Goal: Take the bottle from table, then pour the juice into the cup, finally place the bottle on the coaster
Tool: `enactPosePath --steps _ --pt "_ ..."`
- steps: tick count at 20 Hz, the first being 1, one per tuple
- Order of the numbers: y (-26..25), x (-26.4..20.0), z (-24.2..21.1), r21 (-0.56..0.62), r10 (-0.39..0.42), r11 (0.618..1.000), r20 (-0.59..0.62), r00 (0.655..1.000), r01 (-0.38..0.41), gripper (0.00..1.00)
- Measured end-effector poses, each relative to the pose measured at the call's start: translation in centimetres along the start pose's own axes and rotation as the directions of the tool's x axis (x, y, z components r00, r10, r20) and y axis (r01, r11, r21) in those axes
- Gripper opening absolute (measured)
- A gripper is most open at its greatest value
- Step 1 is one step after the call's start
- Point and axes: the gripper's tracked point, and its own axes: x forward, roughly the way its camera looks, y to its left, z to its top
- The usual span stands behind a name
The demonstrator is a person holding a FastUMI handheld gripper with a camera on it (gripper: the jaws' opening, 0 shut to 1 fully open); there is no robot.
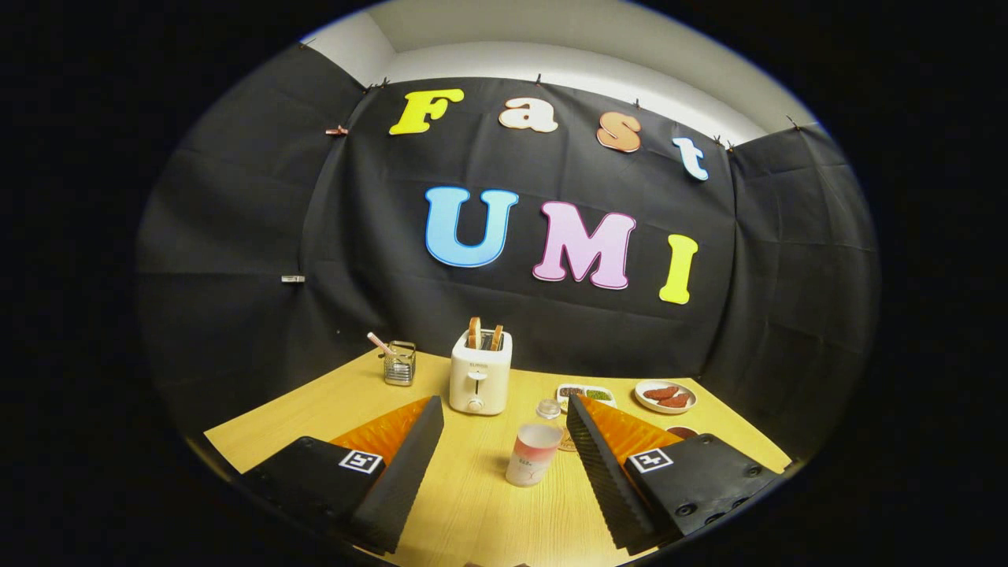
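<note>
Now the tongs (pixel 504 465) are wide open, holding nothing.
Between their fingers stands the cup (pixel 533 455) on the counter (pixel 472 504), hiding most of the bottle (pixel 549 409) behind it.

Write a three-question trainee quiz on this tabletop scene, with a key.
1. True or false: the tool is shut on the frosted plastic cup.
2. What stands in the slots of the white toaster? A) bread slices B) spoons C) nothing
3. Fill in: the small clear bottle stands just ____ the cup, on the wooden table.

Key: 1 false, the fingers are apart, the cup between them untouched; 2 A; 3 behind.
</note>
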Motion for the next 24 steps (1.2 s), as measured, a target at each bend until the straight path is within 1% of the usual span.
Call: enactPosePath --steps 4,8,13,18,21,24 --pt "0.5 0.8 -2.2 0.004 -0.011 1.000 -0.031 0.999 0.011 0.97" --pt "0.6 1.9 -3.4 0.042 -0.028 0.999 -0.034 0.999 0.029 0.97" --pt "-1.0 3.3 -5.3 0.103 -0.094 0.990 -0.049 0.994 0.099 0.97" --pt "-3.0 5.3 -8.0 0.097 -0.143 0.984 -0.092 0.985 0.152 0.97" --pt "-3.6 6.6 -9.2 0.100 -0.151 0.982 -0.105 0.983 0.161 0.97" --pt "-3.7 7.7 -10.5 0.079 -0.148 0.984 -0.122 0.981 0.158 0.97"
